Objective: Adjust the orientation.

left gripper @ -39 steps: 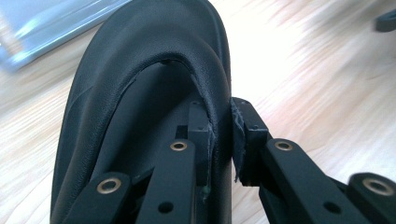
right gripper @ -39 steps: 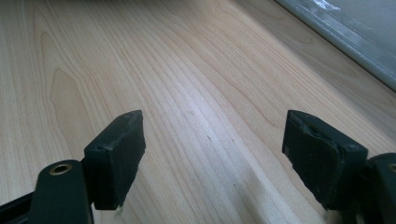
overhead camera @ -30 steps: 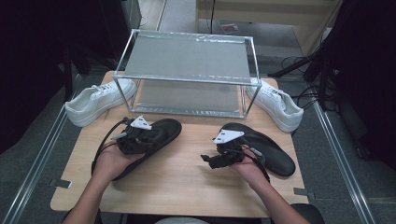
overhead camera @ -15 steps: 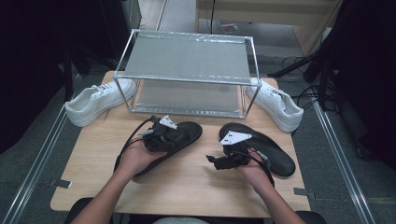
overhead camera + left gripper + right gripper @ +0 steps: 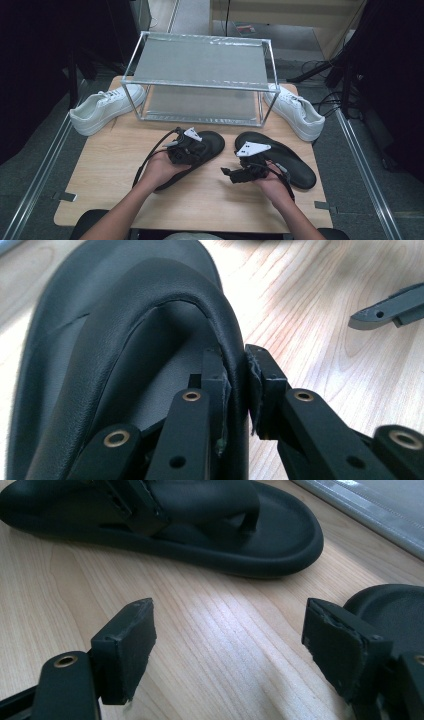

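Observation:
Two black sandals lie on the wooden table. The left sandal has its strap pinched between the pads of my left gripper, which is shut on it. The right sandal lies flat beside the person's right hand. My right gripper hovers low over bare wood between the two sandals, its jaws wide apart and empty. In the right gripper view the left sandal lies ahead and the right sandal's end sits by the right jaw.
A metal two-shelf rack stands at the back of the table. One white sneaker rests at its left, another at its right. Metal rails run along both table sides.
My left gripper has carried the left sandal rightward toward the table's middle, closer to the right sandal. The right gripper has stayed nearly still.

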`<state>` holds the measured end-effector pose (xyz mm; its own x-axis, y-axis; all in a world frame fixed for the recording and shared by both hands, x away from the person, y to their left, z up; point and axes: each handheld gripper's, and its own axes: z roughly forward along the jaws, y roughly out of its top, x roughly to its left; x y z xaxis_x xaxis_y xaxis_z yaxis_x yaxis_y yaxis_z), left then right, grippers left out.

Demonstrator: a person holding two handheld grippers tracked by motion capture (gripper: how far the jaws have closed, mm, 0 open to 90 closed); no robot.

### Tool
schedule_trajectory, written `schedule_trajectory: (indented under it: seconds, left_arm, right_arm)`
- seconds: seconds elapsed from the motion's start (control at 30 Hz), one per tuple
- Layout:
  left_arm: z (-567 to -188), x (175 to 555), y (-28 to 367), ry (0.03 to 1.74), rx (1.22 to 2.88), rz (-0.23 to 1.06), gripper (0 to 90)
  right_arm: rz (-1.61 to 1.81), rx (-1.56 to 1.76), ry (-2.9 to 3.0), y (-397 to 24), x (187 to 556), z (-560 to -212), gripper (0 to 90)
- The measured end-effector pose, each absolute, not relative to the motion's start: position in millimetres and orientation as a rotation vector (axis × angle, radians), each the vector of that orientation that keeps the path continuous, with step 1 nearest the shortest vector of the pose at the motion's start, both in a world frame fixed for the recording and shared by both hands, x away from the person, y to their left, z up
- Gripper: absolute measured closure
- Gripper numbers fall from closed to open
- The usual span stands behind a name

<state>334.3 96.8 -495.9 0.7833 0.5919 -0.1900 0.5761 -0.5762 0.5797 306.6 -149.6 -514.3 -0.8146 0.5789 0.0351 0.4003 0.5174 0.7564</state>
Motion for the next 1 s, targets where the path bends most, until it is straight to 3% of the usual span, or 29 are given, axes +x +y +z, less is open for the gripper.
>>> schedule_trajectory:
  seconds: [0.37,0.6,0.7,1.0]
  left_arm:
    - [-501.8,337.9,101.3,0.877,2.313,-0.013,70.3]
    - [-495.9,335.8,105.8,0.859,2.312,0.025,57.2]
    - [-492.4,334.2,109.1,0.845,2.308,0.028,46.8]
    - [-476.8,325.6,128.7,0.808,2.275,0.050,41.8]
  right_arm:
    - [1.171,0.811,2.544,-146.7,305.9,-516.1,21.6]
    - [1.180,0.825,2.536,-147.2,305.9,-515.6,20.8]
    - [1.195,0.814,2.527,-146.4,304.3,-514.7,19.9]
    - [1.236,0.870,2.521,-143.1,305.6,-514.9,18.0]
